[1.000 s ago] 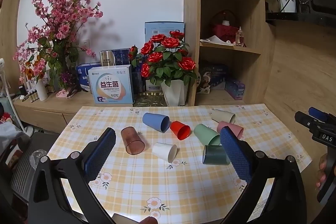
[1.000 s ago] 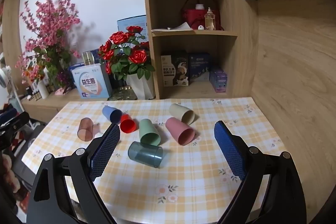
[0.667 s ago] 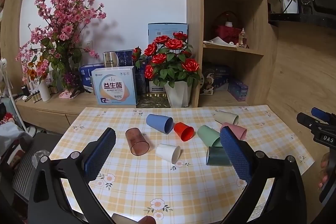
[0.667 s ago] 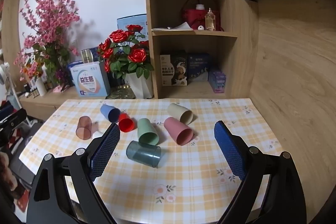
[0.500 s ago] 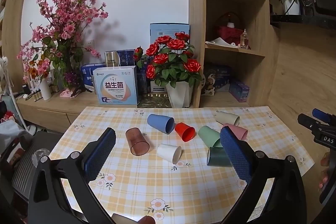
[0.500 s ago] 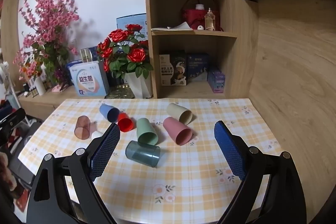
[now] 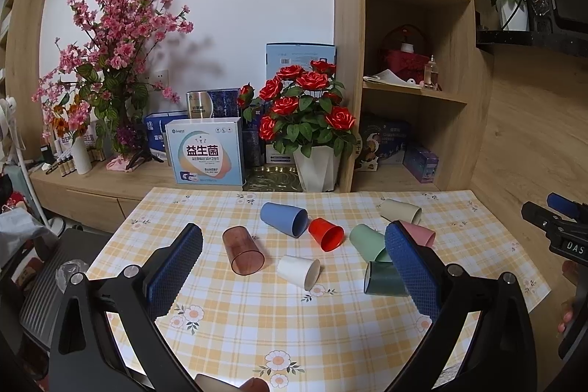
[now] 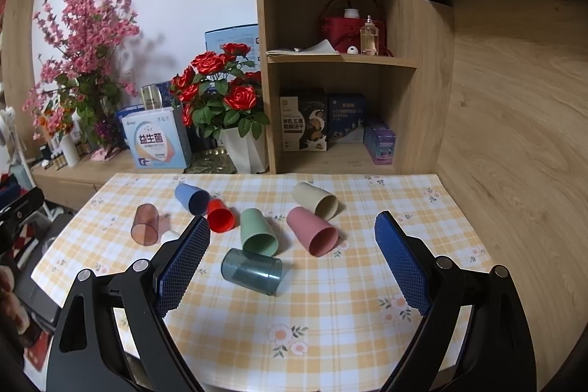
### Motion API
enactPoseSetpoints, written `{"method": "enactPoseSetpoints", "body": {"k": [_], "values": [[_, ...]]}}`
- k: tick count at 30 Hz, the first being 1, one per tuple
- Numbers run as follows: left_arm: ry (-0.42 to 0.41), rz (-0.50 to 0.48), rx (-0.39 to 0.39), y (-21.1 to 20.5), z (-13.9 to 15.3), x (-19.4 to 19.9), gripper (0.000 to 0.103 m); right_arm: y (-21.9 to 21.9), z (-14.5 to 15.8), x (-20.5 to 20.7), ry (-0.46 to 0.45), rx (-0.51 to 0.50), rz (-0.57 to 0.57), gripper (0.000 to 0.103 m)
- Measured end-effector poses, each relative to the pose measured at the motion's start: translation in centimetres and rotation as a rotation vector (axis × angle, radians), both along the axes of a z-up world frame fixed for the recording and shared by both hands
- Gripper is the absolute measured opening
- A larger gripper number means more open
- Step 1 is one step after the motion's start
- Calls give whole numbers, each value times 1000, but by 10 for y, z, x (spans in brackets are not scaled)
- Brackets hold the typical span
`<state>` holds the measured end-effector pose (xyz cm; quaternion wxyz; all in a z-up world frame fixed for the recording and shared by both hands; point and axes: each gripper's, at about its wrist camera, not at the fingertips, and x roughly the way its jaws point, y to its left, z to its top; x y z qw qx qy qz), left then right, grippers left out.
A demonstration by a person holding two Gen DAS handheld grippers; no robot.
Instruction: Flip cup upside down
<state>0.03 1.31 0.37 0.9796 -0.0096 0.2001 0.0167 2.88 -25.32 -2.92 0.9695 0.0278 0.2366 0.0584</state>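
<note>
Several cups lie on their sides on the checked tablecloth [image 7: 257, 329]: a clear brown cup [image 7: 242, 249], a blue cup [image 7: 283, 218], a red cup [image 7: 325, 234], a white cup [image 7: 298, 271], a green cup [image 7: 367, 241], a dark teal cup [image 8: 251, 270], a pink cup [image 8: 311, 236] and a beige cup [image 8: 316, 200]. My left gripper [image 7: 293, 276] is open and empty, held above the table's near side, in line with the white cup. My right gripper [image 8: 292, 261] is open and empty, with the teal, green and pink cups ahead between its fingers.
A pot of red roses [image 7: 312, 135], boxes [image 7: 204, 155] and pink blossom branches [image 7: 106, 61] stand behind the table. A wooden shelf unit [image 8: 338, 61] rises at the back right. The other gripper shows at the right edge of the left wrist view [image 7: 562, 237].
Both grippers have drifted slightly, so the table and cups sit a little differently in view. No cup has moved and both grippers stay open.
</note>
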Motion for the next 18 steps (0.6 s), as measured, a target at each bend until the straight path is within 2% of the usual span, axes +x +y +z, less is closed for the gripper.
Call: {"method": "enactPoseSetpoints", "body": {"k": [18], "values": [[-28, -14, -6, -1, 7, -1, 97, 3, 7, 2, -9, 6, 7, 88]]}}
